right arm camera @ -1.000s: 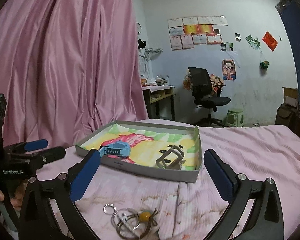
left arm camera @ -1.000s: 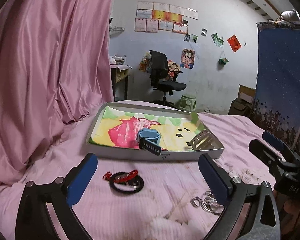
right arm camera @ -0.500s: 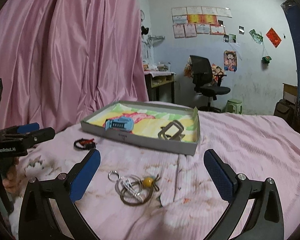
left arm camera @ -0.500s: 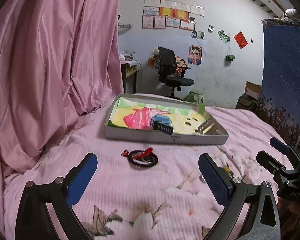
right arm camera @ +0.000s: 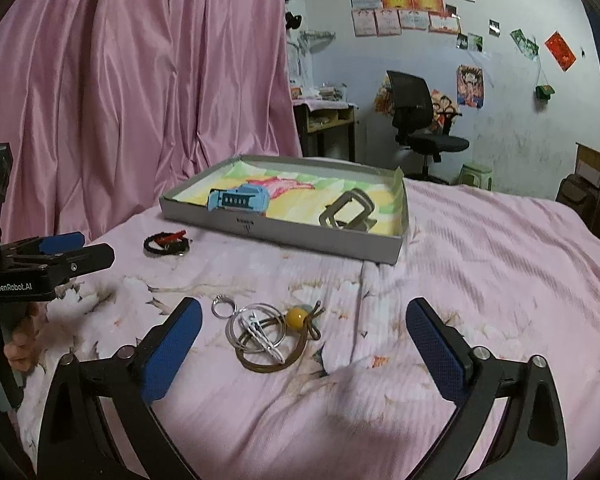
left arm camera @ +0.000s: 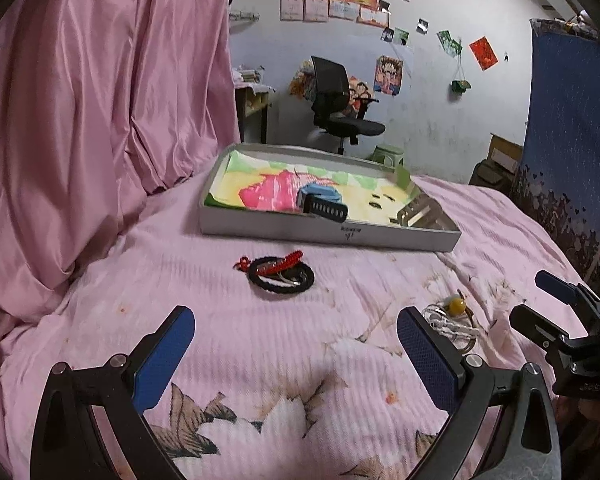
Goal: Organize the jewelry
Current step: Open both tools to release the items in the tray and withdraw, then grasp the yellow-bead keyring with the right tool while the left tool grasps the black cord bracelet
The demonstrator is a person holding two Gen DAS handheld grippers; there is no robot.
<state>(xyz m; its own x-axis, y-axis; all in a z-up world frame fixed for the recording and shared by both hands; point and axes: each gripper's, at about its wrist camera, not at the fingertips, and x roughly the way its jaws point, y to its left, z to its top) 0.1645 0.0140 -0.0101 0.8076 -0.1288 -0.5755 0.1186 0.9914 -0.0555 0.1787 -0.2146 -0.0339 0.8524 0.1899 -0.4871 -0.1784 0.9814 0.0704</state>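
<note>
Two heaps of jewelry lay loose on the bedspread (right arm camera: pixel 480 264), both short of the tray (right arm camera: pixel 284 236): a tangle of rings (right arm camera: pixel 260 330) with a yellow bead (right arm camera: pixel 296 315) nearer its right end, and a black bracelet (left arm camera: pixel 281 274) with a red cord in front of its left end. Inside the tray sat a blue watch (right arm camera: pixel 240 200) and a grey clasp (right arm camera: pixel 348 210). The right gripper (right arm camera: pixel 304 344) hung above the rings, jaws wide and empty; the left gripper (left arm camera: pixel 296 348), equally spread, faced the bracelet from well back. I judged the tangle the danger: pinching one loop could drag the rest or shed the small ring into the soft folds.
</note>
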